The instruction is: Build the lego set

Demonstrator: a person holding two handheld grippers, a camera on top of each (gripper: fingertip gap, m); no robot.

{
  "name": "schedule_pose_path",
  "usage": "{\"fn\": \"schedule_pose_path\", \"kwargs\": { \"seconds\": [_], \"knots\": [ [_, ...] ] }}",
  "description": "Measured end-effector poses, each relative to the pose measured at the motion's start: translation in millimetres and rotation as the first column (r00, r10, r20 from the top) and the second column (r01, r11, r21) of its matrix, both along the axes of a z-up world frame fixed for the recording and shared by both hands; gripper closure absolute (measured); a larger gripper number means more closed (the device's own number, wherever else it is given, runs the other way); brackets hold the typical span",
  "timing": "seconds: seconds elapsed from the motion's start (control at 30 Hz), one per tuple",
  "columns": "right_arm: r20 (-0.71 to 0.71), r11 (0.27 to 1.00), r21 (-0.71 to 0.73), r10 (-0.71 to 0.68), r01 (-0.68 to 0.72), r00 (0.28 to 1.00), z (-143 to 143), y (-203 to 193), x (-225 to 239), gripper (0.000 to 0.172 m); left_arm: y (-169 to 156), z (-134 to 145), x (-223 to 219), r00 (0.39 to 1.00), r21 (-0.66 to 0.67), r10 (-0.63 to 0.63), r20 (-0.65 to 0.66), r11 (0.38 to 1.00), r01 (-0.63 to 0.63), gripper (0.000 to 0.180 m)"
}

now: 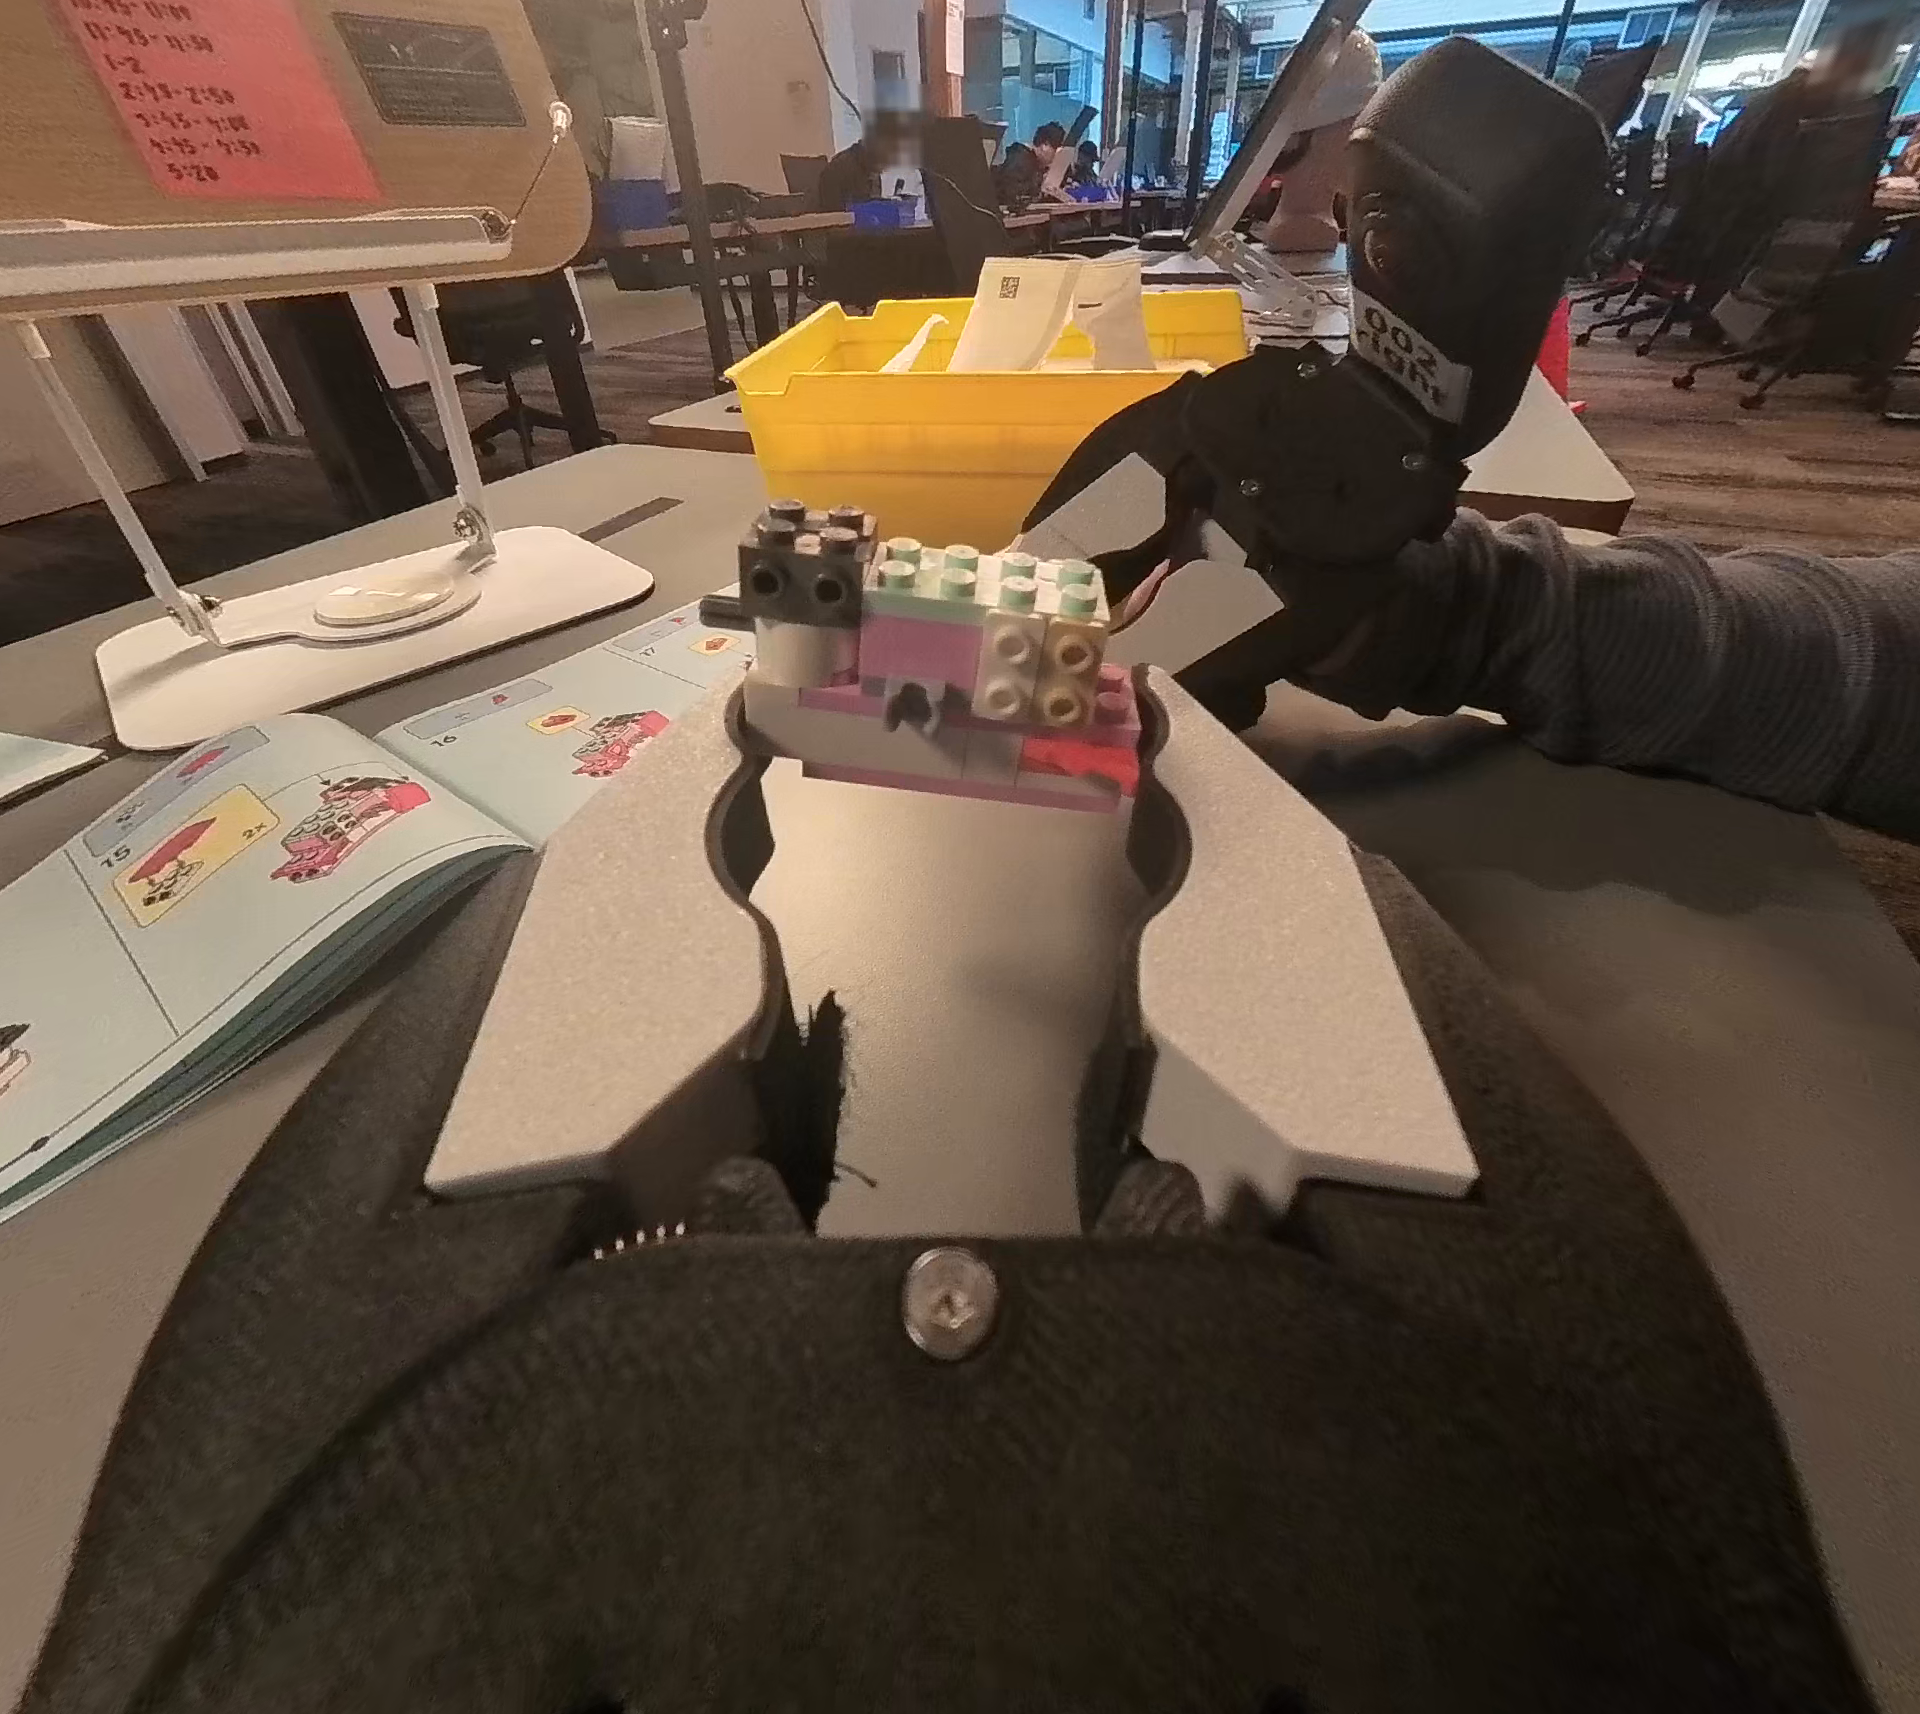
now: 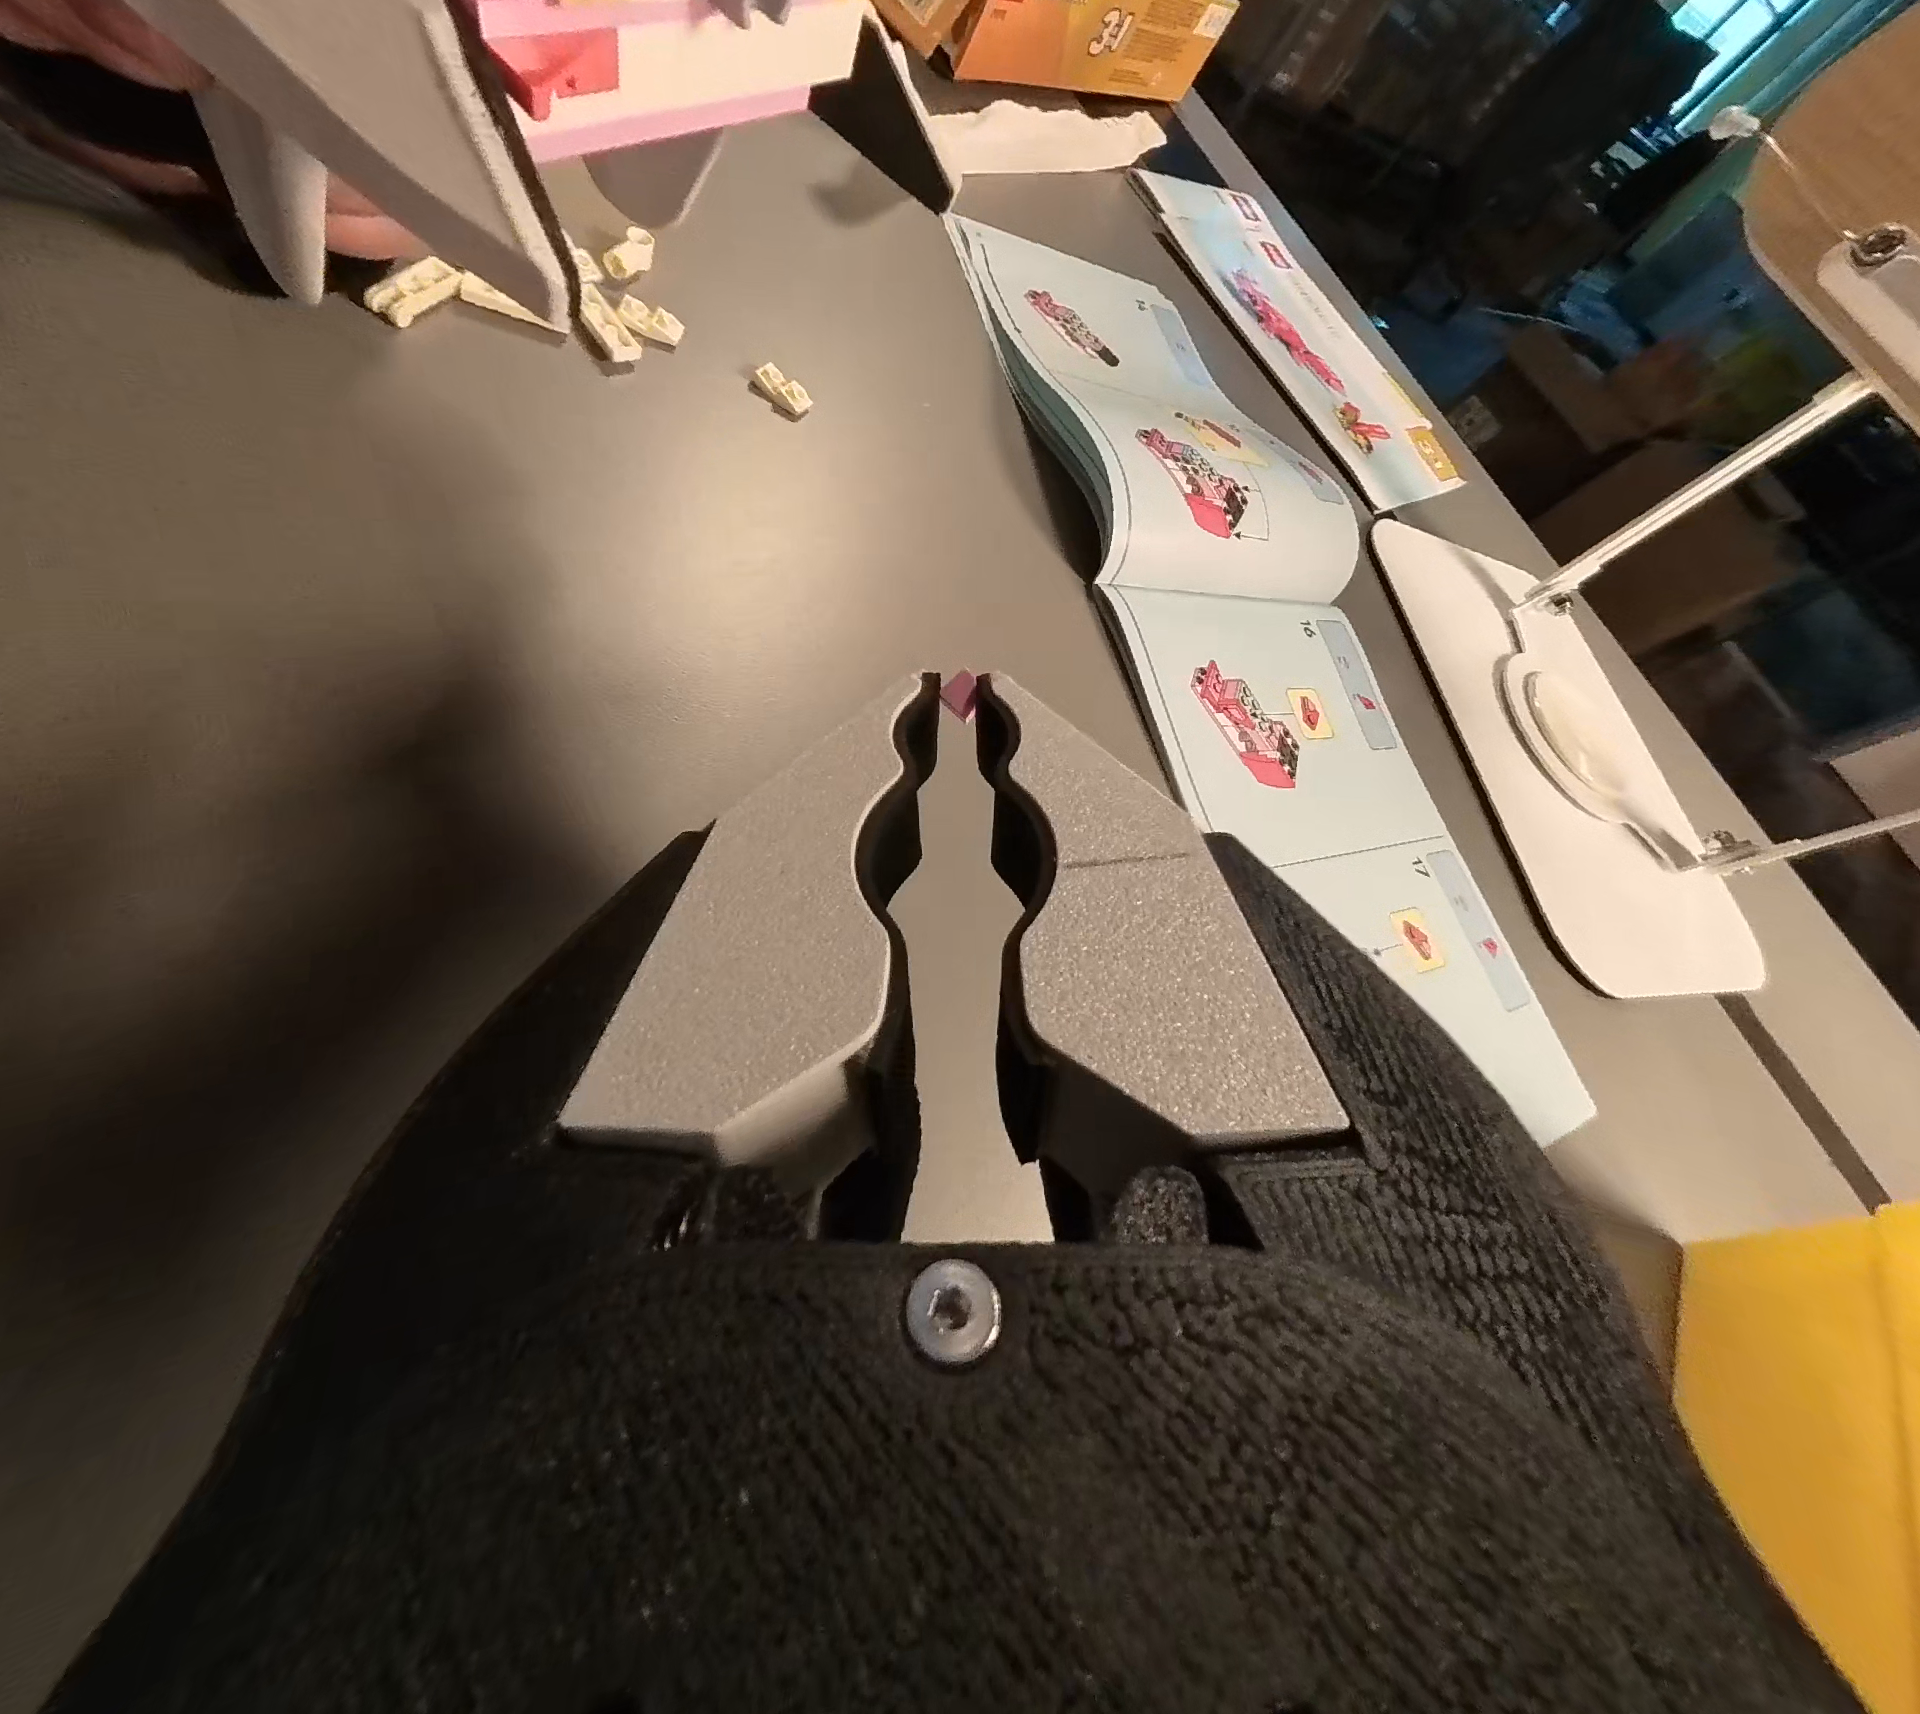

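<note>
the left gripper (image 1: 940, 708) clamps the brick model (image 1: 935, 677), which is light, stiff and prone to popping apart, just right of the open booklet (image 1: 260, 854). beyond the model, the right gripper (image 2: 961, 690) pinches a tiny pink piece (image 2: 960, 692).

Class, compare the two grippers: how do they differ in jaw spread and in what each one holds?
The left gripper stands wide, clamping a multi-coloured brick model; the right gripper is nearly closed, pinching one tiny pink piece. The model is large and built; the piece is single. Both have grey fingers.
</note>
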State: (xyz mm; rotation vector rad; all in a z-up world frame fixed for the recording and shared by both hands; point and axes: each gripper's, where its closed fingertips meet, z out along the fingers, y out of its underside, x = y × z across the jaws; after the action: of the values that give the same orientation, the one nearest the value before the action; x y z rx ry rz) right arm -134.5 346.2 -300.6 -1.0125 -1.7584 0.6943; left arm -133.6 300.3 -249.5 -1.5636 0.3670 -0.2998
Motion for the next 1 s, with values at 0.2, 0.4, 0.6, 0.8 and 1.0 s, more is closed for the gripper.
{"fn": "schedule_pose_path", "kwargs": {
  "seconds": [0.2, 0.4, 0.6, 0.8, 1.0],
  "knots": [
    [0.0, 1.0, -0.017, 0.006, -0.006, 1.0, -1, -2, -1, 0.167, 0, 0, 0, 1.0, 0.0, 0.0, -0.001, 1.0, 0.0, 0.113],
    [-0.023, 0.999, -0.038, 0.007, -0.008, 1.0, 3, -3, 0, 0.167, 0, 0, 0, 1.0, -0.001, -0.001, -0.004, 1.0, 0.001, 0.112],
    [0.031, 0.998, -0.063, 0.012, -0.01, 0.999, -6, -3, 0, 0.167, 0, 0, 0, 1.0, -0.002, -0.002, -0.003, 1.0, 0.002, 0.112],
    [0.247, 0.978, -0.209, 0.036, 0.017, 0.968, -31, -2, 17, 0.167, 0, -1, 1, 1.0, -0.003, -0.004, -0.007, 1.0, 0.004, 0.112],
    [0.335, 0.96, -0.278, 0.059, 0.038, 0.94, -46, 2, 29, 0.167, 0, -1, 1, 1.0, -0.005, -0.005, -0.008, 1.0, 0.005, 0.112]
  ]
}}
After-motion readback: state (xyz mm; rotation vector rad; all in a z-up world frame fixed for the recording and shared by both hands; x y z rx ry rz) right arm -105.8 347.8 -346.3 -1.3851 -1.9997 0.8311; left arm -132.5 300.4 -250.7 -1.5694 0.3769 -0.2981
